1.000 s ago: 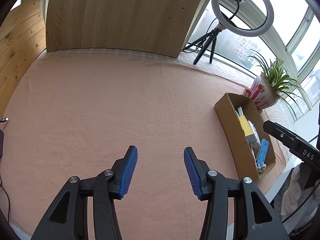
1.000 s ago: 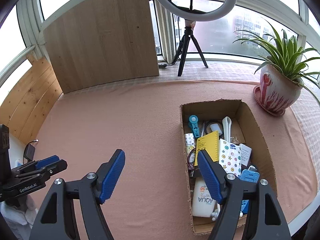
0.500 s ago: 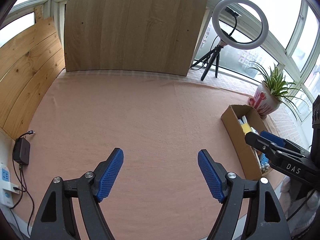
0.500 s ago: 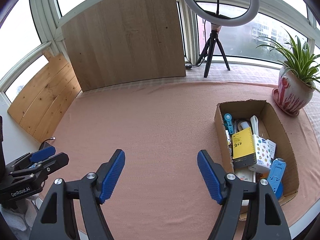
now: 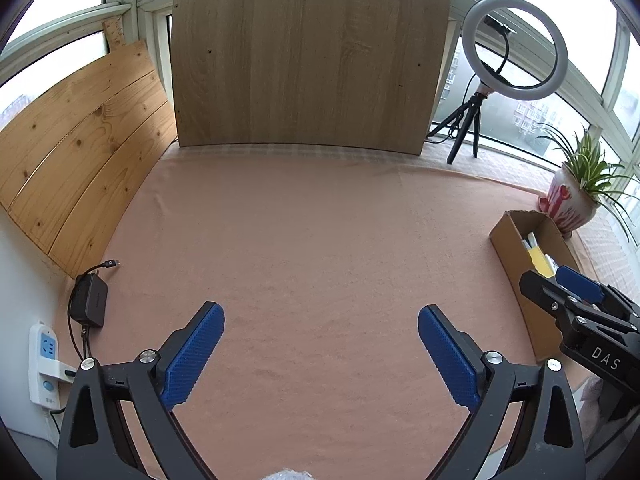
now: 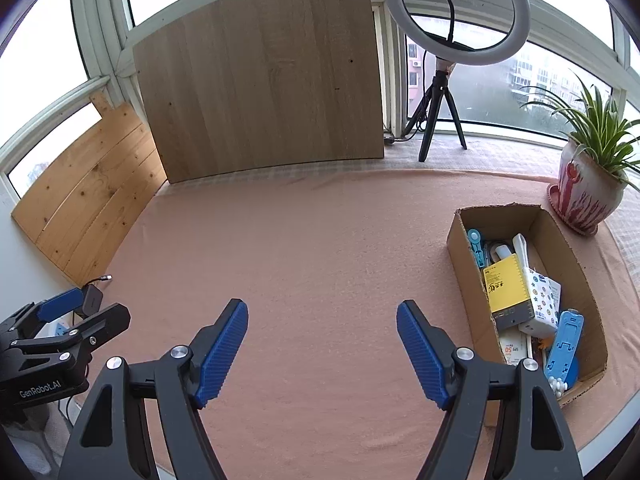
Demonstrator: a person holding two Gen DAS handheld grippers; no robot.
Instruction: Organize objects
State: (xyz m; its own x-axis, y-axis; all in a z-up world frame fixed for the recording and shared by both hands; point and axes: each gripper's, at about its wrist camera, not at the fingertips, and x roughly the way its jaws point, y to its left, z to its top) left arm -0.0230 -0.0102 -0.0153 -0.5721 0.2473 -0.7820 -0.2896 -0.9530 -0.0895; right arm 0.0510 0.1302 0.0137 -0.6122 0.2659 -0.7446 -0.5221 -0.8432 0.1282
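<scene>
The left tongs (image 5: 320, 354) were opening with nothing between, the right tongs (image 6: 322, 350) stood open and empty, and all loose objects were judged already gathered in the cardboard box (image 6: 460, 240) on the desk (image 6: 320, 248).

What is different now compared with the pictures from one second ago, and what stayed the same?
The left claw spread its fingers from narrow to wide and is opening, with nothing between them. Both claws drew back and away from the cardboard box, which now sits smaller and farther to the right in both views. The right claw stayed open and empty. The box's contents and the potted plant did not move.
</scene>
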